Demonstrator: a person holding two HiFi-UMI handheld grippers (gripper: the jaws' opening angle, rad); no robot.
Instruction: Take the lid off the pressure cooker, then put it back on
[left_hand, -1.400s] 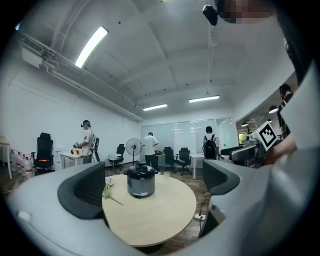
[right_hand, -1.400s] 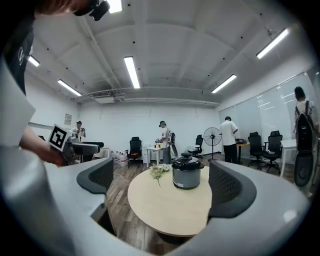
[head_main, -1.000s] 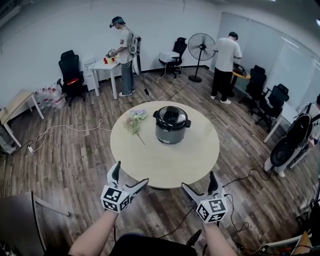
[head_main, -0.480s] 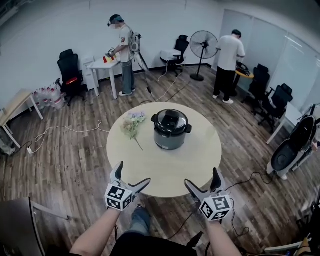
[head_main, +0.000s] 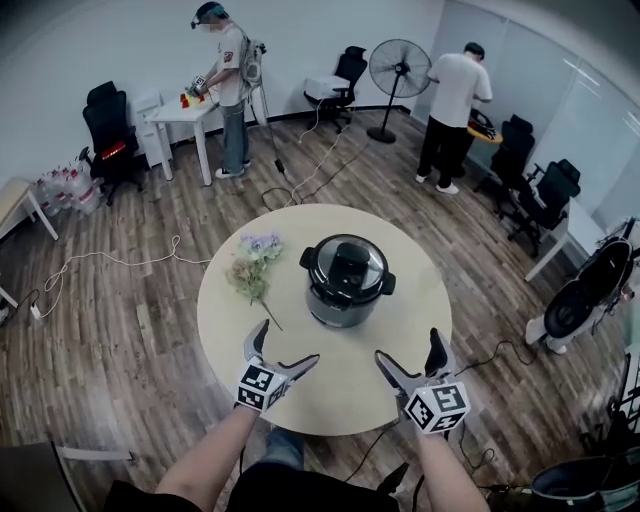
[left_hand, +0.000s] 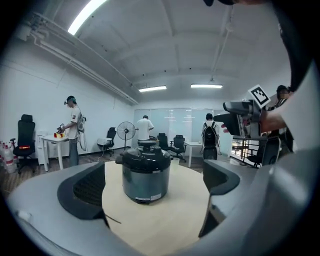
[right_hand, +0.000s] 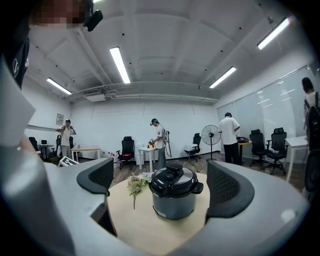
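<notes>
Closer now, the left gripper (head_main: 288, 342) and right gripper (head_main: 408, 346) hang over the table's (head_main: 338, 392) near edge, jaws spread, holding nothing. No step is done: the lid (head_main: 347, 266) sits on the cooker (head_main: 335, 305), about mid-table, beside flowers (head_main: 250, 268). Cooker stands upright, axis vertical; its side handles point left and right, apparently slightly skewed.

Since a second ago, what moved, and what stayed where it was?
Both came forward: the left claw and right claw were short of the table and now hang over its near edge, closer to the cooker. Both are open and hold nothing. The cooker, with its lid on, and the flowers beside it stayed put.
</notes>
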